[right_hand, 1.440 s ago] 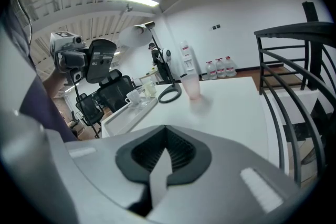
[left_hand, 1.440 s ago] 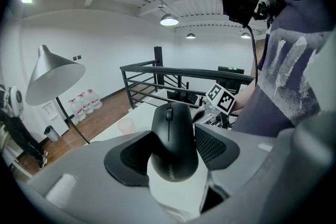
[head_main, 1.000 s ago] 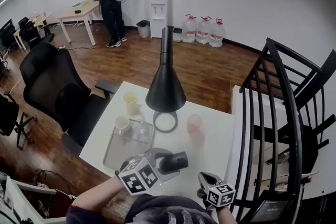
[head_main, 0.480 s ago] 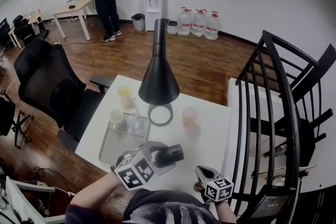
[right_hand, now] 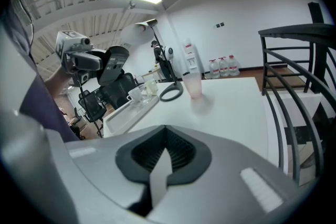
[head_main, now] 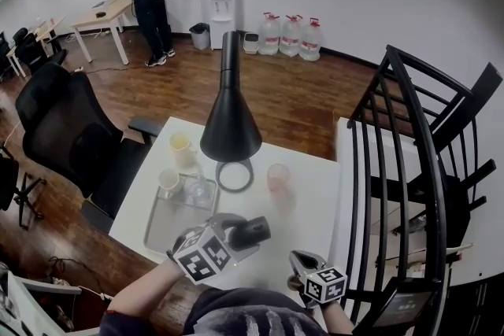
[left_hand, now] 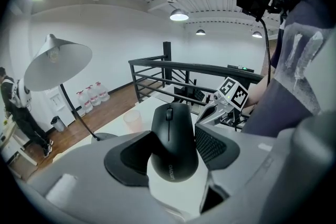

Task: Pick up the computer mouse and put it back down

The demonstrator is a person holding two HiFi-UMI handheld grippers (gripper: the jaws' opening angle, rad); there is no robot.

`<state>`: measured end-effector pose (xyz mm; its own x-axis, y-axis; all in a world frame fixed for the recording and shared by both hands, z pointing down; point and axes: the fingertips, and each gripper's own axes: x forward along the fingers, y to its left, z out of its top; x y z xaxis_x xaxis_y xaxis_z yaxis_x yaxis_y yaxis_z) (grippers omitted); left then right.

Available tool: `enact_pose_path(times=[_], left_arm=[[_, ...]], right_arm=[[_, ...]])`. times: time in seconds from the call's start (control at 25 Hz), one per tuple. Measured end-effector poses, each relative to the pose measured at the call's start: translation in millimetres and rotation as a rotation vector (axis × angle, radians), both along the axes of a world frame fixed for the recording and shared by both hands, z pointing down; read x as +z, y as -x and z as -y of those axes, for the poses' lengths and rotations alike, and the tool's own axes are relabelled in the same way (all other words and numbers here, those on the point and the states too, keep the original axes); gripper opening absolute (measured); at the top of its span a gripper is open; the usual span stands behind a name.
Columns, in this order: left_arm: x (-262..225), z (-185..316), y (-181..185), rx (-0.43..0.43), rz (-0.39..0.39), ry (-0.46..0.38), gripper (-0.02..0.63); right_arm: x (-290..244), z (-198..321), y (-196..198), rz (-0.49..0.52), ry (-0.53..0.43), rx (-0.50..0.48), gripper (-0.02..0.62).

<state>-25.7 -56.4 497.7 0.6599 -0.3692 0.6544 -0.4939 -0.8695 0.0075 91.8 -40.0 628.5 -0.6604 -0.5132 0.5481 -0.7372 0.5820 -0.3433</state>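
Note:
The black computer mouse [left_hand: 173,139] sits between the pads of my left gripper [left_hand: 170,157], which is shut on its sides. In the head view the mouse [head_main: 250,232] hangs over the near part of the white table [head_main: 315,201], right of the tray. The right gripper view shows the left gripper [right_hand: 86,60] holding the mouse [right_hand: 114,64] well above the tabletop. My right gripper [head_main: 302,262] rests low at the table's near right edge. Its pads [right_hand: 181,152] meet at the tips, with nothing between them.
A black cone lamp [head_main: 230,126] with a ring base [head_main: 234,175] stands mid-table, a pink cup [head_main: 277,175] beside it. A grey tray [head_main: 167,220] at the left holds a white cup [head_main: 168,181] and a glass [head_main: 197,189]. A black railing [head_main: 394,169] runs along the right.
The head view has shifted a little, so the table sits slightly higher and further left in the picture. Both grippers keep their places, and the mouse stays in the left one.

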Motion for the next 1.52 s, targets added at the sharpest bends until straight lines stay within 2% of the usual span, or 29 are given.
enact_pose_path(times=[0.36, 0.52, 1.2, 1.52], left_arm=[[50.9, 17.1, -0.3, -0.019, 0.024, 0.094, 0.278], [72.2, 25.3, -1.2, -0.021, 0.067, 0.107, 0.278], [167.6, 46.2, -4.4, -0.069, 0.155, 0.239, 0.278], [203.8, 48.8, -0.7, -0.101, 0.193, 0.268, 0.278]], right_arm=[[2.7, 1.3, 1.8, -0.006, 0.005, 0.002, 0.003], [4.8, 1.3, -1.5, -0.009, 0.006, 0.014, 0.003], [10.6, -4.3, -17.2, -0.029, 0.022, 0.053, 0.003], [7.7, -6.3, -23.6, -0.04, 0.025, 0.071, 0.003]])
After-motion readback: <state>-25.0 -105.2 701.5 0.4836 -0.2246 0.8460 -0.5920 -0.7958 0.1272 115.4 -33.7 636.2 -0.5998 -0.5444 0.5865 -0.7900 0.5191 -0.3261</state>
